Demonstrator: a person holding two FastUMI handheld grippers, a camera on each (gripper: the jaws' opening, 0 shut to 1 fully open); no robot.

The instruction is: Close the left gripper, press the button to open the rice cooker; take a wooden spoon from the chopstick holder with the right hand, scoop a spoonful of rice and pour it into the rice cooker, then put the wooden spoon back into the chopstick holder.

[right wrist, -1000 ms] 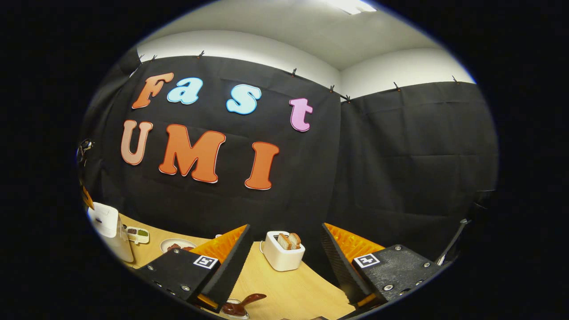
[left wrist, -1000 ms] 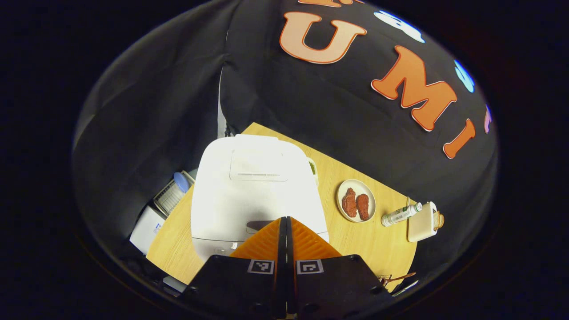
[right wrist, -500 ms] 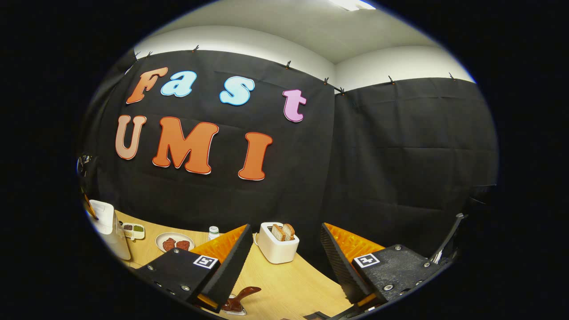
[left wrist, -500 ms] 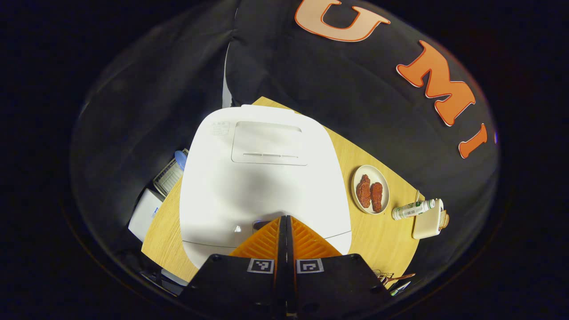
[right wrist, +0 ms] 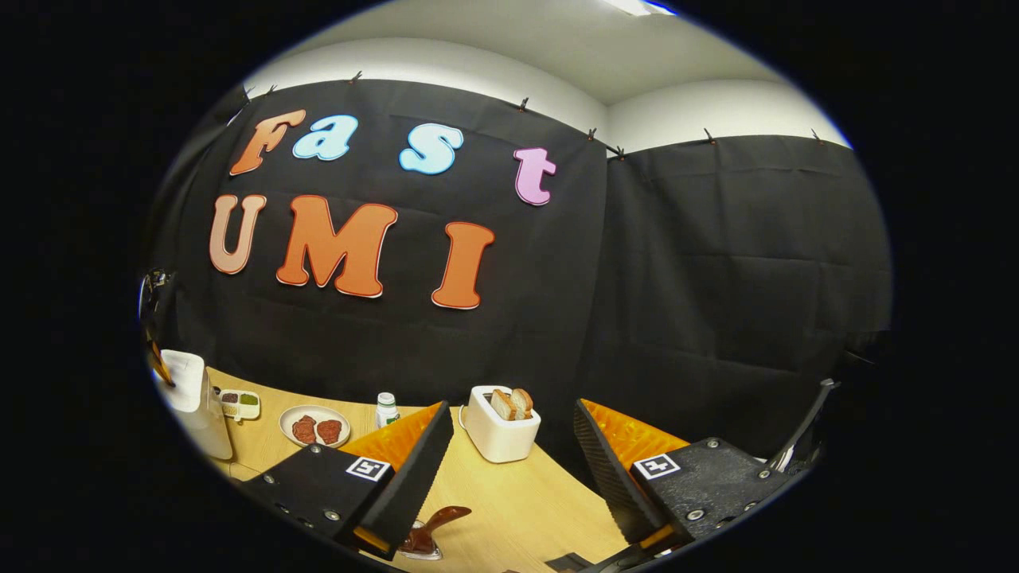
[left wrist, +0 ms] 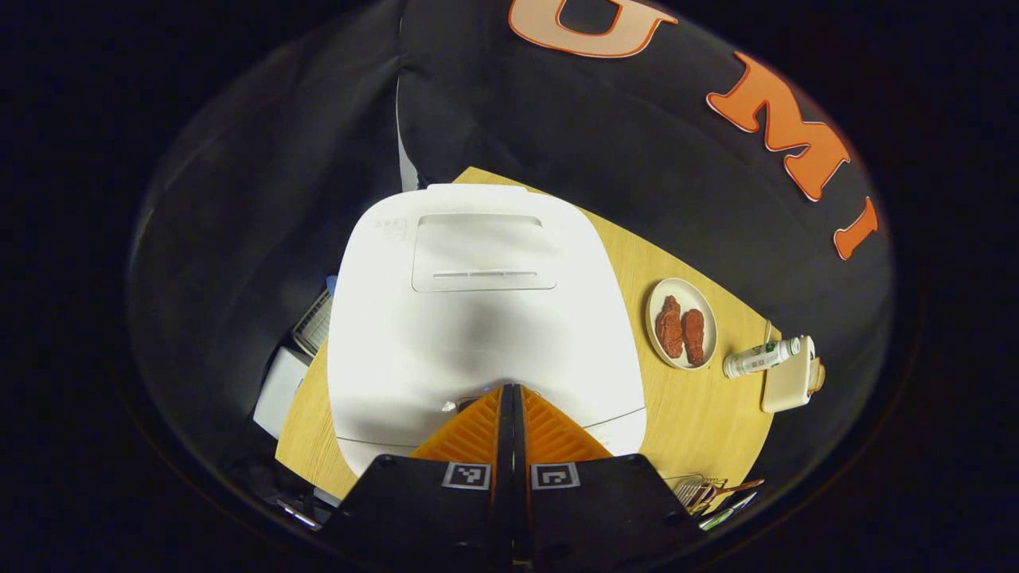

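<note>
The left tool (left wrist: 510,391) has its two fingers pressed flat together with nothing between them, and their joined tip sits at the front edge of the lid of the white, rounded plastic rice cooker (left wrist: 478,318), right where the dark release button is mostly hidden beneath it. Whether the tip already bears on the button cannot be told from this view. The cooker stands at the near-left end of the pale wooden counter (left wrist: 700,414), and its lid is down.

The right tool (right wrist: 509,446) hangs well off to the side with its jaws spread wide and empty, facing the booth wall above the counter. Below it lies a dark brown wooden spoon (right wrist: 434,529) resting on a small clear dish. A wire chopstick holder (left wrist: 700,492) with utensil handles sticking out sits at the counter's near edge in the left gripper view.

The cooker looks rigid and heavy enough to stay put under a firm downward push, though its glossy shell is likely slippery, so the closed tip should meet the button squarely rather than at a slant. The spoon should be light and stiff; its slim handle, taken near the upper end across the flat sides, is the sensible place to grip.
</note>
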